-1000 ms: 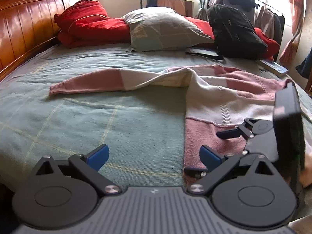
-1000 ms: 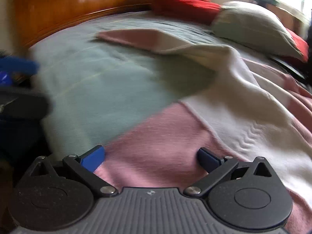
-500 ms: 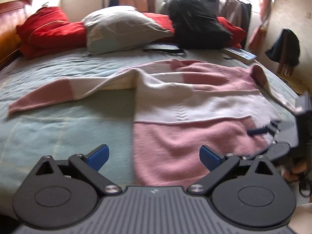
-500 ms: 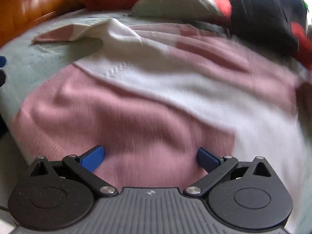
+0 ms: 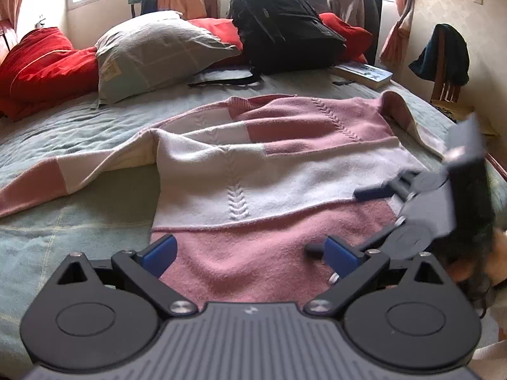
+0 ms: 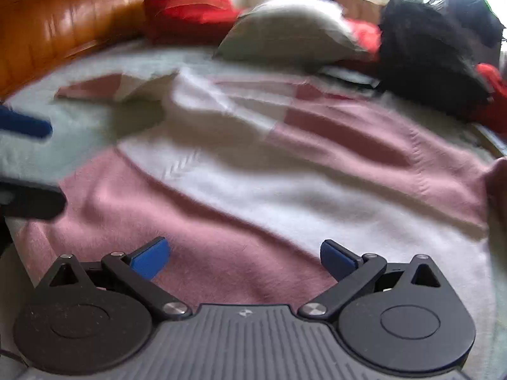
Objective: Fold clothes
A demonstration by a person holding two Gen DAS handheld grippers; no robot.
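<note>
A pink and white knitted sweater (image 5: pixel 269 171) lies spread flat on the green bed cover, one sleeve stretched out to the left (image 5: pixel 47 177). My left gripper (image 5: pixel 250 253) is open just above the pink hem with nothing between its fingers. In the left wrist view my right gripper (image 5: pixel 336 218) reaches in from the right, over the hem's right part, open. In the right wrist view the right gripper (image 6: pixel 244 258) is open over the pink hem band of the sweater (image 6: pixel 285 171). A blurred blue finger (image 6: pixel 25 125) of the left gripper shows at the left edge.
At the head of the bed lie a grey pillow (image 5: pixel 158 50), red cushions (image 5: pixel 41 66) and a black backpack (image 5: pixel 285 28). A book (image 5: pixel 364 74) rests near the right edge. A wooden headboard (image 6: pixel 63 22) runs along the left. Clothes hang on a rack behind.
Both grippers have swung right from the bed cover onto the sweater's hem. The left wrist view now centres on the sweater's body, and the right gripper stays at its right, still open.
</note>
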